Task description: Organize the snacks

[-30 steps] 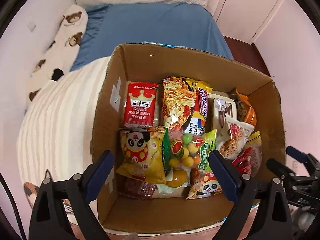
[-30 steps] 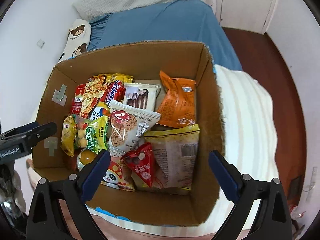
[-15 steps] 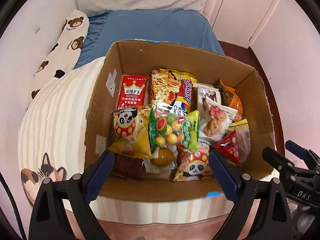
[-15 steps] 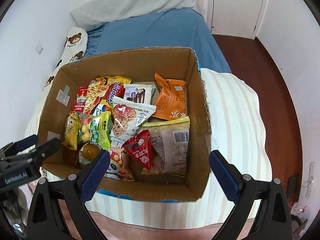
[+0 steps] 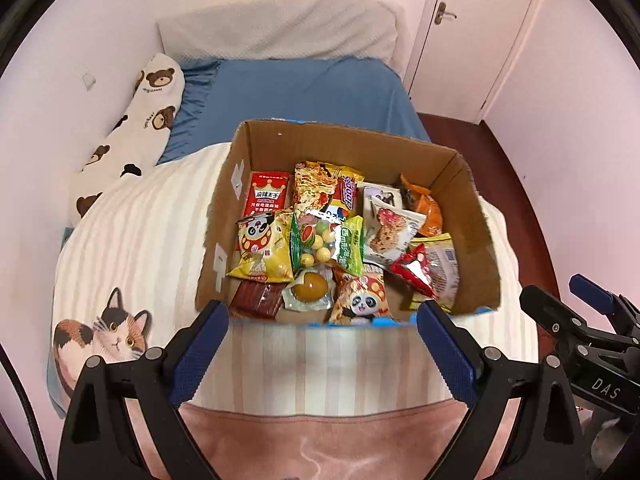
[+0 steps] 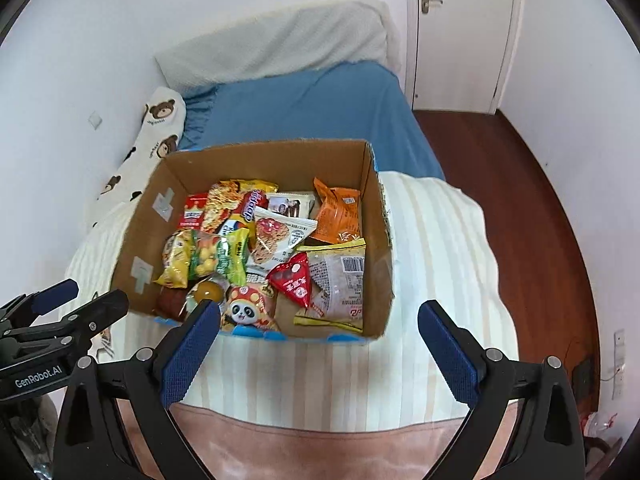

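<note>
An open cardboard box (image 5: 472,216) (image 6: 376,240) sits on a striped blanket and holds several snack packets. Among them are a red crown packet (image 5: 267,199), a yellow panda bag (image 5: 264,248), a green candy bag (image 5: 326,244) (image 6: 218,256), an orange packet (image 6: 338,216) and a red triangular packet (image 6: 294,282). My left gripper (image 5: 322,344) hovers open in front of the box's near wall, holding nothing. My right gripper (image 6: 318,346) is open too, above the blanket just short of the box. Each gripper shows at the edge of the other's view.
The box rests on a striped cream blanket (image 5: 132,240) with a cat print (image 5: 108,332), laid on a bed with a blue sheet (image 6: 308,112). A bear-print pillow (image 5: 136,120) lies along the left wall. Dark wooden floor (image 6: 520,208) and a white door (image 6: 456,28) lie to the right.
Both grippers have pulled back and risen away from the box, which now looks smaller and farther. The fingers now frame the blanket before the box. Jaws stayed open; the snacks have not moved.
</note>
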`<action>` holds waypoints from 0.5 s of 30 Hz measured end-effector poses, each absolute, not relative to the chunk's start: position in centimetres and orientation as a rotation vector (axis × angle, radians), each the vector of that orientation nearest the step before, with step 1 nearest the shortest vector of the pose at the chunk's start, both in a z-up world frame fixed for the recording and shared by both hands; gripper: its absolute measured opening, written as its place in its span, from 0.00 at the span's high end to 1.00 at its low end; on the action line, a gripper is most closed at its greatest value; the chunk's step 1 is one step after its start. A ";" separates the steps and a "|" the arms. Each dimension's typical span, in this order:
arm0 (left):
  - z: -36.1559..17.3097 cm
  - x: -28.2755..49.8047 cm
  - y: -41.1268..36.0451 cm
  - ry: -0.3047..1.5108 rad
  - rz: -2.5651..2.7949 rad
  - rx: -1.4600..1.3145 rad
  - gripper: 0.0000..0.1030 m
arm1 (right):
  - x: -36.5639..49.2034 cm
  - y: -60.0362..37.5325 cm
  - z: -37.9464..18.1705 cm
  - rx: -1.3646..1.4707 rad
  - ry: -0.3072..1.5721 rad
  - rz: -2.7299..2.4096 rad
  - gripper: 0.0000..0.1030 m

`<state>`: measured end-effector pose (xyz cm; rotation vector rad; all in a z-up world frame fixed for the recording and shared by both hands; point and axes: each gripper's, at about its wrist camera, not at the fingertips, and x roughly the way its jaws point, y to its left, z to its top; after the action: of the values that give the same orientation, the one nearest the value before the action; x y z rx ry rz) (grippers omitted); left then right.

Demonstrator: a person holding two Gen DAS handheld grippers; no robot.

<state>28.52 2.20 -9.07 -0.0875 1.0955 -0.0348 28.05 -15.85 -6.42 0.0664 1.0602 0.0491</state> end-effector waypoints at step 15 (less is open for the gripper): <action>-2.5 18.7 2.0 0.971 -0.029 -0.048 0.06 | 17.5 -15.2 1.1 0.036 0.905 0.069 0.00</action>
<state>18.67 2.05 -2.48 -0.0475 0.9709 -0.0288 17.52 -15.23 1.15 0.0361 0.9052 0.0686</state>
